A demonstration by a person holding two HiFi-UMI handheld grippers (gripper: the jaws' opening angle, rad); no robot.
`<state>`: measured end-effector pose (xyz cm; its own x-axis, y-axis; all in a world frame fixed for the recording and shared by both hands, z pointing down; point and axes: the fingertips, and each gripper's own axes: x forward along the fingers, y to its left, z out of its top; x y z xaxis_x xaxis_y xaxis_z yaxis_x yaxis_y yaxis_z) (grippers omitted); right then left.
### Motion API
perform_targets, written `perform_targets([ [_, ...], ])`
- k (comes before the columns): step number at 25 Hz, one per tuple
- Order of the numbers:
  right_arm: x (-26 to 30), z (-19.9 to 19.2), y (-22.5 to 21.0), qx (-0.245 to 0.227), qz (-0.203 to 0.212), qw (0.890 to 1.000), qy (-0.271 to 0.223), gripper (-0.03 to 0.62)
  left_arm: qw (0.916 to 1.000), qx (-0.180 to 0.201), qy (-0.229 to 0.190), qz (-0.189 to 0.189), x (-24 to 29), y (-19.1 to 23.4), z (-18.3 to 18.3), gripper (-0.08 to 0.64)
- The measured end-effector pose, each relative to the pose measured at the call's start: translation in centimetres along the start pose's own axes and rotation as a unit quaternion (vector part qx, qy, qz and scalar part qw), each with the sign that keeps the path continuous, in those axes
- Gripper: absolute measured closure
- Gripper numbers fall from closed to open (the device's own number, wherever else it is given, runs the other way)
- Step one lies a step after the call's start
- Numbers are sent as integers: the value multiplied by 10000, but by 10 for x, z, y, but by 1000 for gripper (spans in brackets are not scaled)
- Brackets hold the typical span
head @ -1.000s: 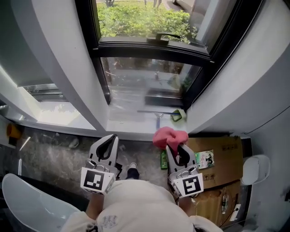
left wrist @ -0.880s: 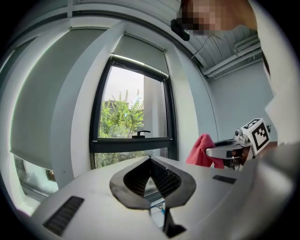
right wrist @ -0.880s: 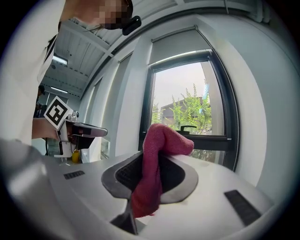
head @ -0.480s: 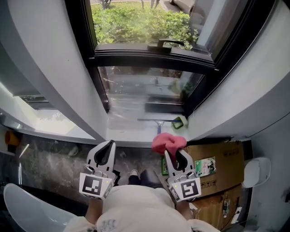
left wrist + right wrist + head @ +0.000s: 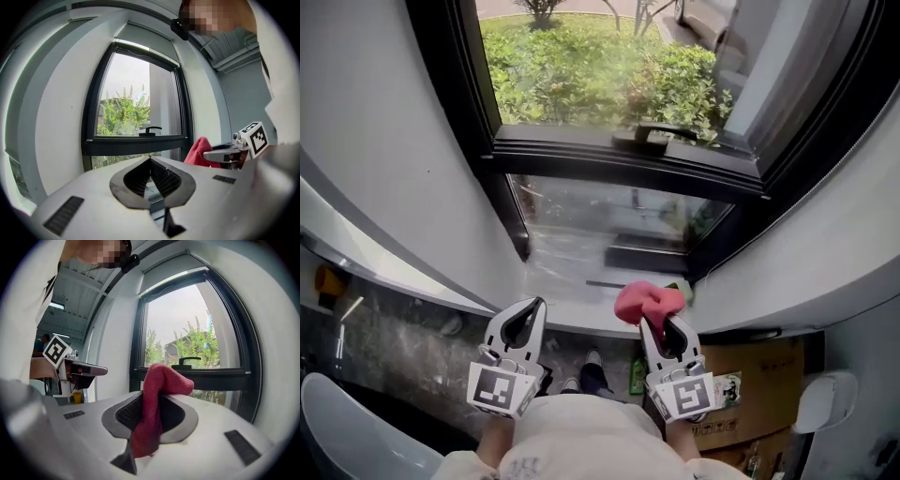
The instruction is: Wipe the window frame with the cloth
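The black window frame (image 5: pixel 619 164) spans the head view, with its handle (image 5: pixel 661 134) on the middle bar above a pale sill (image 5: pixel 567 267). My right gripper (image 5: pixel 659 323) is shut on a red cloth (image 5: pixel 645 302) that bunches out past its tips, just short of the sill's front edge. In the right gripper view the cloth (image 5: pixel 161 378) stands up between the jaws of the right gripper (image 5: pixel 151 394), with the frame (image 5: pixel 206 373) ahead. My left gripper (image 5: pixel 525 322) is level with it, shut and empty. The left gripper (image 5: pixel 150 159) points at the frame (image 5: pixel 136 144).
A green-handled tool (image 5: pixel 682 289) lies on the sill behind the cloth. Cardboard boxes (image 5: pixel 750 361) sit on the floor at lower right, beside a white round object (image 5: pixel 816 412). White walls close in on both sides of the window. Bushes show outside.
Both grippers and the cloth have come up closer to the sill, and the head view has tilted up to take in more of the window. Neither gripper's state has changed.
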<state>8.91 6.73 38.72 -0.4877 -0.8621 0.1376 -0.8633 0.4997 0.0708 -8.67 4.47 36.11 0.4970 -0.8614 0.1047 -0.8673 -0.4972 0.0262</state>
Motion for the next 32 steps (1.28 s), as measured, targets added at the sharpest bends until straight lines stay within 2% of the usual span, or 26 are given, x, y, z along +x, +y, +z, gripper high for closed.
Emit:
perform_targets([
  [5,35,20,-27,-210,264,9987,-372,502,9995,47,-299,132,32,-1,12,552],
  [9,50,15,-31,-205,384,9990,-117,502,9997,23,68,214,42,-3,0,552],
  [13,57,9,-34,172,432,9988,-145,502,9999,-58,-20,139,49,-5,-2,551],
  [19,66,18,-42,-50,388,9992,-51,503,9999,-27,14,166,60,10,4,552],
  [23,82,26,-38,-107,356,9993,-107,503,9996,-136,-240,-69,69,14,13,552],
  [27,111,45,-21,-122,469,9985,-245,502,9994,-84,-252,-208,73,31,26,552],
  [32,154,92,-6,-374,659,9954,-584,503,9986,-48,-386,-352,76,53,42,551],
])
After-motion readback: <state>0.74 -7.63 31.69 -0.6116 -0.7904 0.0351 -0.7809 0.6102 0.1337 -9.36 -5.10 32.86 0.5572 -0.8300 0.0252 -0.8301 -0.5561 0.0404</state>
